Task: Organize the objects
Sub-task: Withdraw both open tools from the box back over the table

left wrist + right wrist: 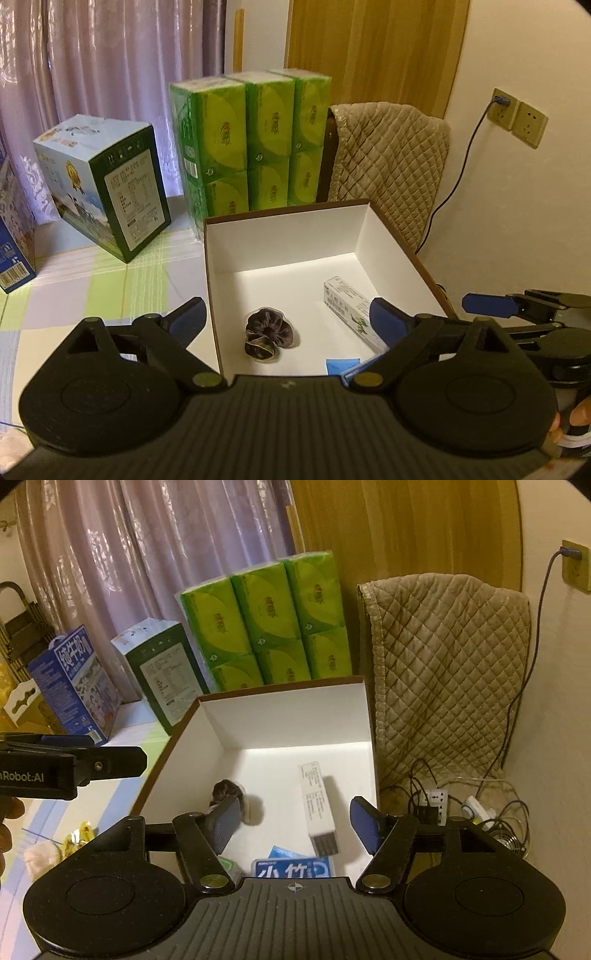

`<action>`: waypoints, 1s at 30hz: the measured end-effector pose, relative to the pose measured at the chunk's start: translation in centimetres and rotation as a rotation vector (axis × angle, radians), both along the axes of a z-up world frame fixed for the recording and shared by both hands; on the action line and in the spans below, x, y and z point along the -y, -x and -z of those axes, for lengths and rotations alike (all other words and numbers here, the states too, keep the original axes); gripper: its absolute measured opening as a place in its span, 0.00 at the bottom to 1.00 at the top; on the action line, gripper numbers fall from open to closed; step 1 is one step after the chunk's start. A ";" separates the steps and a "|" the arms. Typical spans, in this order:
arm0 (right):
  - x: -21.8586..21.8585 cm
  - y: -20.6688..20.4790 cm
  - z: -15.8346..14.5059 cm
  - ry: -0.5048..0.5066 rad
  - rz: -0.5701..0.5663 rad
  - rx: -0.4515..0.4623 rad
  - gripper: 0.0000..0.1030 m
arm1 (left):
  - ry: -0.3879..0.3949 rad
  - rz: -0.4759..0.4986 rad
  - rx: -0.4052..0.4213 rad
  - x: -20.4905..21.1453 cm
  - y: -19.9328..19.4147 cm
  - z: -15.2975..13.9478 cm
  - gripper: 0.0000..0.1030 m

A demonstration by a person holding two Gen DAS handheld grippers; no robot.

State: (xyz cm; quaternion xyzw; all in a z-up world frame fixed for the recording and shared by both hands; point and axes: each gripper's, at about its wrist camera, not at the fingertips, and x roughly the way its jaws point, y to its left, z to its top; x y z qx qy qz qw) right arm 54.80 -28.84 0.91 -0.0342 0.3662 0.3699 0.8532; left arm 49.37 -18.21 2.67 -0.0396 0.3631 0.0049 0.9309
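On the counter [110,295], under a checked cloth of green, lilac and white, a blue milk carton [74,686] stood farthest left, with a dark green and pale blue carton [107,184] beside it and a wrapped stack of green tissue packs [251,144] next along, just behind the box. The left tongs [288,314] hung spread wide and empty over the near edge of the open white box [280,240], one pad outside its left wall, the other above its floor. Inside the box lay a dark purple scrunchie [264,338] toward the left, a white tube carton [351,310] toward the right, and a blue packet [291,867] against the near wall. The right tongs [295,821] were likewise parted and holding nothing, poised above the box's near right part. A chair draped in a quilted beige cover [443,672] stood to the right, with a power strip [439,801] and tangled cables below it.
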 end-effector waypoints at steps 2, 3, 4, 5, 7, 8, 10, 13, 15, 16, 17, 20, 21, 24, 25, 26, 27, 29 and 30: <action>0.4 0.6 -0.4 -0.014 -0.002 -0.004 0.62 | 0.007 -0.003 0.005 0.2 0.9 -0.4 0.91; 0.7 1.0 -0.6 -0.023 -0.003 -0.006 0.62 | 0.010 -0.004 0.006 0.3 1.3 -0.5 0.91; 1.0 1.3 -0.8 -0.030 -0.006 -0.006 0.62 | 0.012 -0.008 0.008 0.3 1.9 -0.7 0.91; 1.2 1.7 -1.0 -0.039 -0.010 -0.005 0.62 | 0.013 -0.010 0.008 0.4 2.3 -0.8 0.91; 1.6 2.5 -1.3 -0.049 -0.017 -0.003 0.62 | 0.021 -0.016 0.010 0.4 3.4 -1.0 0.91; 1.7 3.0 -1.5 -0.052 -0.021 -0.002 0.62 | 0.026 -0.019 0.010 0.4 3.9 -1.1 0.91; 2.0 3.9 -1.7 -0.055 -0.025 0.000 0.62 | 0.033 -0.024 0.012 0.4 5.1 -1.4 0.91; 2.3 5.2 -1.9 -0.059 -0.026 -0.002 0.62 | 0.040 -0.018 0.012 0.2 7.1 -1.6 0.91; 2.4 6.3 -2.1 -0.058 -0.024 -0.004 0.62 | 0.046 -0.014 0.011 0.0 8.3 -1.7 0.91; 2.5 6.8 -2.1 -0.057 -0.021 -0.005 0.62 | 0.051 -0.011 0.011 -0.1 8.9 -1.7 0.91; 2.6 7.3 -2.2 -0.056 -0.017 -0.005 0.62 | 0.057 -0.008 0.011 -0.3 9.5 -1.7 0.91; 2.8 9.1 -2.3 -0.051 -0.007 -0.008 0.62 | 0.070 -0.009 0.005 -1.1 11.2 -1.6 0.91; 2.7 9.8 -2.3 -0.047 -0.004 -0.008 0.62 | 0.073 -0.010 0.003 -1.4 11.7 -1.6 0.91; 2.7 11.7 -2.3 -0.036 0.009 -0.006 0.62 | 0.076 0.001 0.000 -2.4 13.3 -1.5 0.91; 2.7 12.3 -2.3 -0.033 0.015 -0.008 0.62 | 0.076 0.006 -0.003 -2.8 13.9 -1.4 0.91; 2.6 12.9 -2.3 -0.031 0.021 -0.011 0.62 | 0.077 0.011 -0.006 -3.2 14.4 -1.3 0.91; 2.4 13.5 -2.2 -0.029 0.026 -0.015 0.62 | 0.077 0.016 -0.010 -3.6 15.0 -1.2 0.91; 2.0 14.8 -2.1 -0.021 0.030 -0.022 0.62 | 0.079 0.020 -0.017 -4.4 16.0 -0.9 0.91; 1.7 15.4 -1.9 -0.016 0.030 -0.025 0.62 | 0.082 0.020 -0.021 -4.9 16.5 -0.7 0.91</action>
